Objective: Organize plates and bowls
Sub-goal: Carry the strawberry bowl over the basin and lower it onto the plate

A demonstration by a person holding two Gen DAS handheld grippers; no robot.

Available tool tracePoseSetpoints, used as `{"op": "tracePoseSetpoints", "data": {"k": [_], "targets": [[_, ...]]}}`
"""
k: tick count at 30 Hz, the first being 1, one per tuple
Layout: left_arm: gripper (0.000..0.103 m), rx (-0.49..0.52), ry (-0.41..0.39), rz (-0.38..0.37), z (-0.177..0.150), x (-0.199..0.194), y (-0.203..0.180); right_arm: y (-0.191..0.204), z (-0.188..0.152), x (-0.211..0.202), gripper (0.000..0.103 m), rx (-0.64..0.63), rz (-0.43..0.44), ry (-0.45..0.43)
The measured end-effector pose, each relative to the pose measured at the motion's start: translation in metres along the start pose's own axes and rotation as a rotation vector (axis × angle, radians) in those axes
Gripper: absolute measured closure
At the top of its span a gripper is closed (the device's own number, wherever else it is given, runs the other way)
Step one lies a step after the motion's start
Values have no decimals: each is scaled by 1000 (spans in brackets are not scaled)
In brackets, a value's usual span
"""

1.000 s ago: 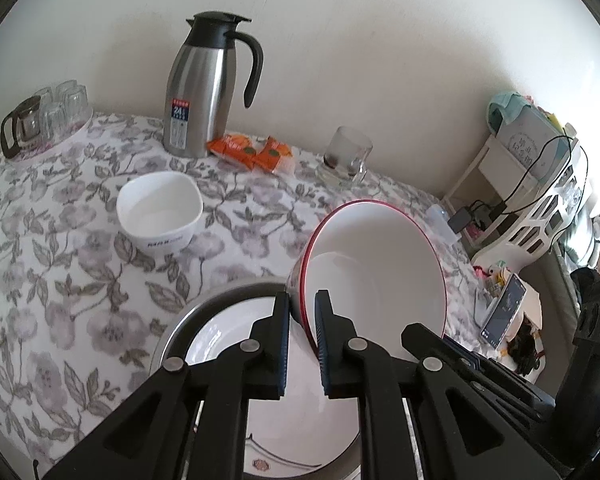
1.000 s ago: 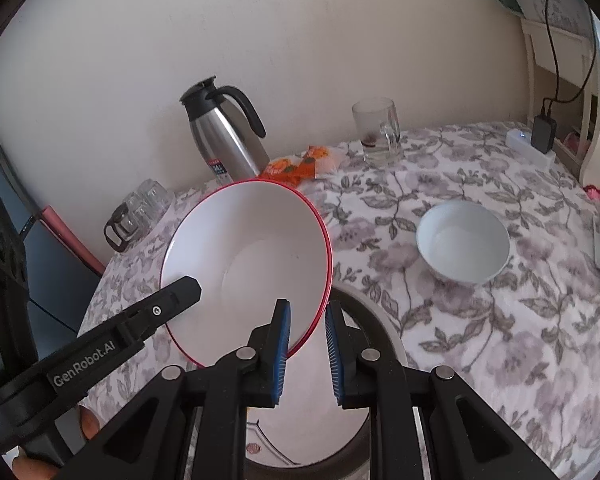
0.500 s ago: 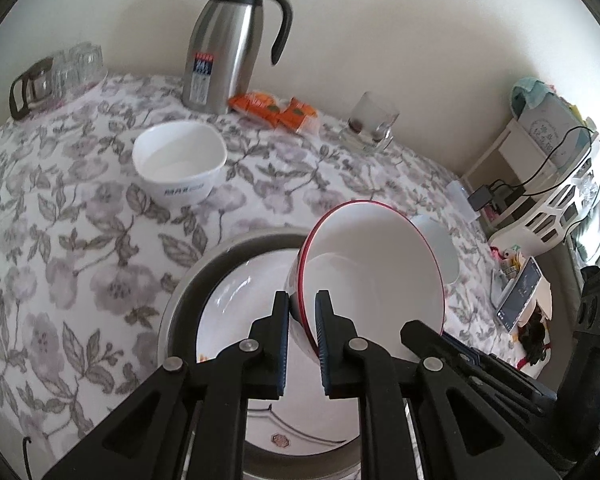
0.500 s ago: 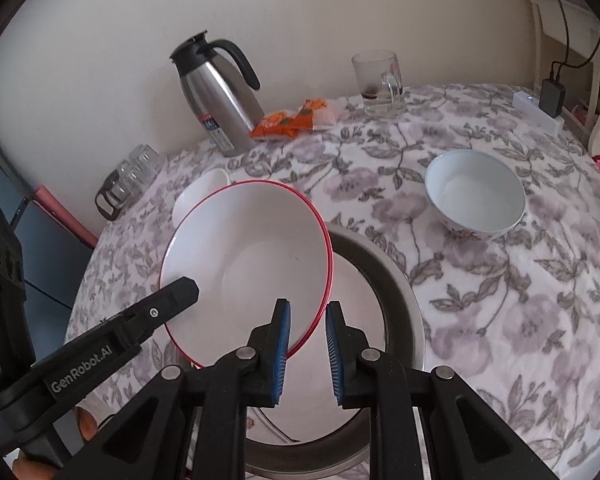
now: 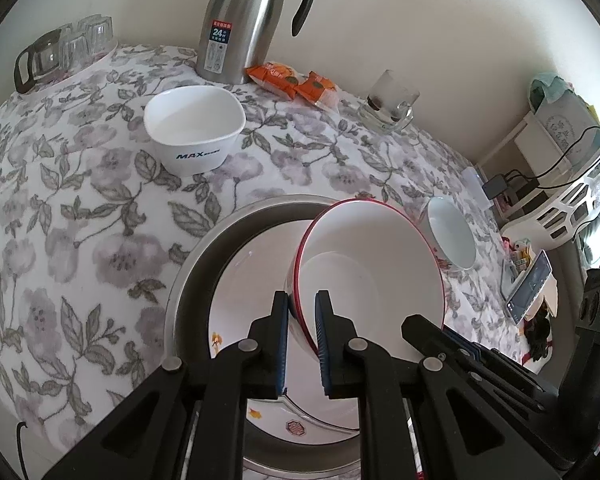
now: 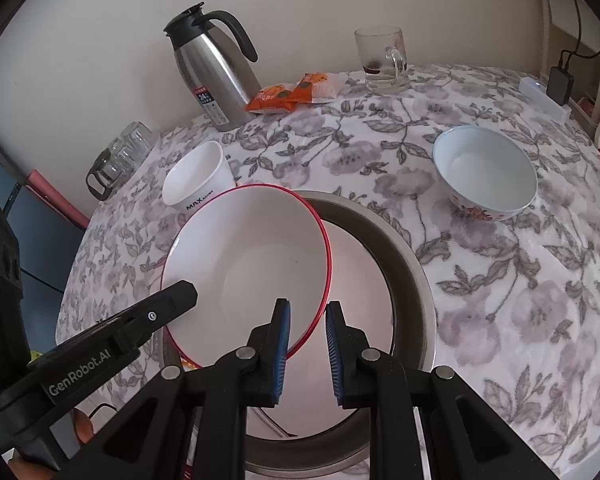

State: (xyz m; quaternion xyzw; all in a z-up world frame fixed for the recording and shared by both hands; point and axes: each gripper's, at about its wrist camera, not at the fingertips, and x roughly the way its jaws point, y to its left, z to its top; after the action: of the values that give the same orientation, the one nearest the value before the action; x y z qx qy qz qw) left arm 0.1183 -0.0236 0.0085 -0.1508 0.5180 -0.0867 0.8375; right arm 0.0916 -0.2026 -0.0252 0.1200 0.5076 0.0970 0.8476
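The rim of a red-rimmed bowl (image 5: 370, 276) is pinched between the narrow jaws of the left gripper (image 5: 302, 312), with the bowl tilted steeply so that its opening faces the right gripper (image 6: 308, 322). That gripper's jaws are set astride the opposite rim with a visible gap on the outer side, so whether the rim is actually clamped cannot be told; a steadying hold is the likely purpose. Directly beneath both grippers, a white plate (image 5: 252, 280) is nested in a steel basin (image 6: 412, 272), and the bowl is held just over it, probably so that it can be lowered onto the stack. Ahead and to the left of the left gripper, a white squarish bowl marked MAX (image 5: 195, 128) is left standing on the floral tablecloth (image 5: 80, 216); ahead and to the right of the right gripper, a flower-patterned bowl (image 6: 485, 172) is likewise waiting. Farther forward, against the wall, a steel thermos jug (image 6: 212, 72), orange snack packets (image 6: 290, 94) and a glass mug (image 6: 382, 60) are kept out of the working space.
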Motion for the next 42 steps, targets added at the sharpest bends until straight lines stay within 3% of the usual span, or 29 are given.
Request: {"op": "tracePoseSetpoints", "data": {"k": [14,33,42], "targets": [[89,-38,51,17,-1,9,7,1,-2,14,83,3,7,52],[87,-55,58,5,1,12,10,-1,-2,14,81,25,23,37],[85,-85,26,46,4,6,16,-5,2,6,81,34,37,-4]]}}
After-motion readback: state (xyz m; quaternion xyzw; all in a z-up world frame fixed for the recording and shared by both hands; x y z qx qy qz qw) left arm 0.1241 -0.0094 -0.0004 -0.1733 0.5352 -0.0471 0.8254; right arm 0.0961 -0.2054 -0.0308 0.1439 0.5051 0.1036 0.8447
